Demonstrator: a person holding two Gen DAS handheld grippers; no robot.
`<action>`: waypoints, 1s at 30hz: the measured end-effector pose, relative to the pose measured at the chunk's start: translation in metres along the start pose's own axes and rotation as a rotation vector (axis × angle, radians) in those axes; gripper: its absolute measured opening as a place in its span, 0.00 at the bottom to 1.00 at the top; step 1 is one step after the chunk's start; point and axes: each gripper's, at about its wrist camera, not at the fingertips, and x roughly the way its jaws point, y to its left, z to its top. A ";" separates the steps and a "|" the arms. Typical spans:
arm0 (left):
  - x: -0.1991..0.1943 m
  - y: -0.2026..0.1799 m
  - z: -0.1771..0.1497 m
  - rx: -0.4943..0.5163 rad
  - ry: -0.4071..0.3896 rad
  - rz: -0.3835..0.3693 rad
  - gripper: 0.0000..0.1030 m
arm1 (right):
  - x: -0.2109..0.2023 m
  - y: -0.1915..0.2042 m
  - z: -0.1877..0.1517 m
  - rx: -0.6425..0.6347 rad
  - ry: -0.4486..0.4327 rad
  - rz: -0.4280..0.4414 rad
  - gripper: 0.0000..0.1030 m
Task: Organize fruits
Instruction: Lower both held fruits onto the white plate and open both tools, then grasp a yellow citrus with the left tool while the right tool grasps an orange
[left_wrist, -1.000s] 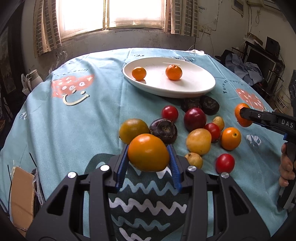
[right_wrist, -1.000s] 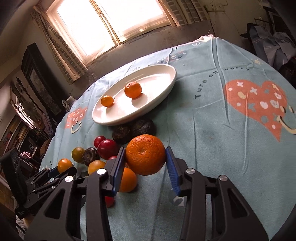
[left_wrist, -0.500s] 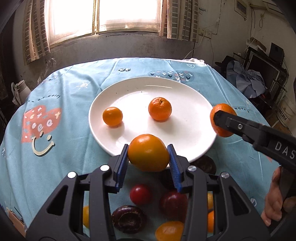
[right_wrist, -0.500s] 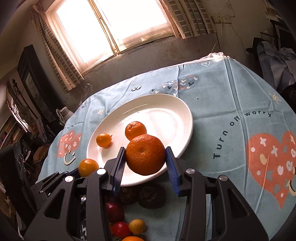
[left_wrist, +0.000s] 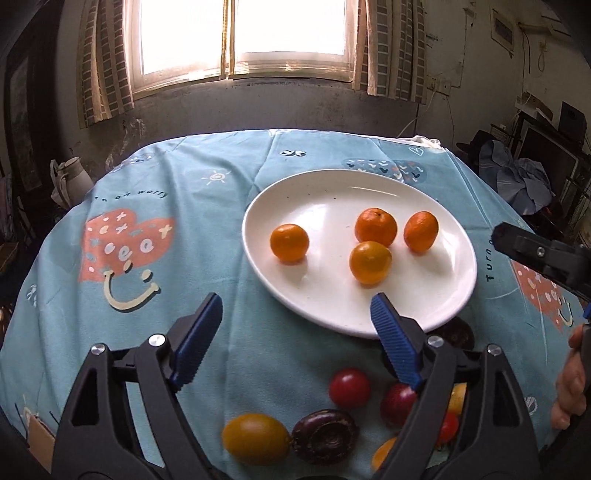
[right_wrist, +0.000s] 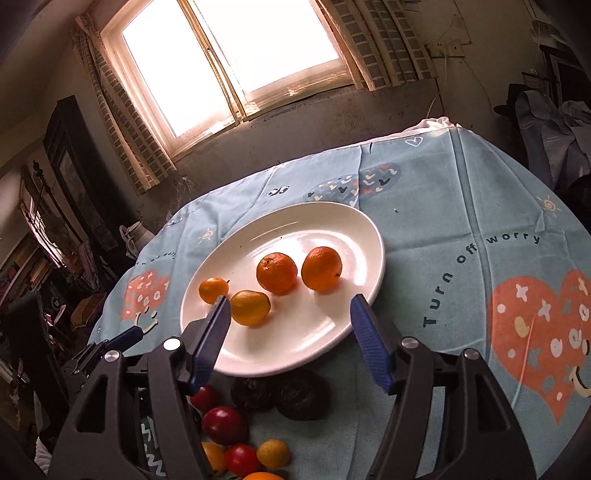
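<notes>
Both drops done: left gripper (left_wrist: 295, 314) and right gripper (right_wrist: 290, 317) jaws just opened wide, nothing between them. Four orange fruits sit mid-frame on the white plate (left_wrist: 454, 306), grouped by colour. Red and dark fruits (left_wrist: 349, 387) wait lower frame.

Table: round, and the light blue tablecloth (left_wrist: 207, 236) with hearts, smileys and lettering covers all I can see of it.
Far centre: my white oval plate (left_wrist: 321, 295) sits flat on the cloth.
Near side: loose fruit lies right on the cloth below the plate: a yellow-orange one (left_wrist: 255, 437), a dark purple one (left_wrist: 325, 435), a red one (left_wrist: 349, 387), more partly hidden.
</notes>
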 end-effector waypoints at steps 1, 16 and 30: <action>-0.007 0.009 -0.004 -0.018 -0.005 0.010 0.84 | -0.008 -0.001 -0.005 0.004 -0.008 0.001 0.65; -0.037 0.035 -0.071 -0.013 0.057 0.082 0.86 | -0.058 -0.009 -0.054 0.006 -0.033 -0.016 0.76; -0.032 0.052 -0.070 -0.070 0.060 0.116 0.91 | -0.056 -0.008 -0.057 -0.008 -0.027 -0.030 0.81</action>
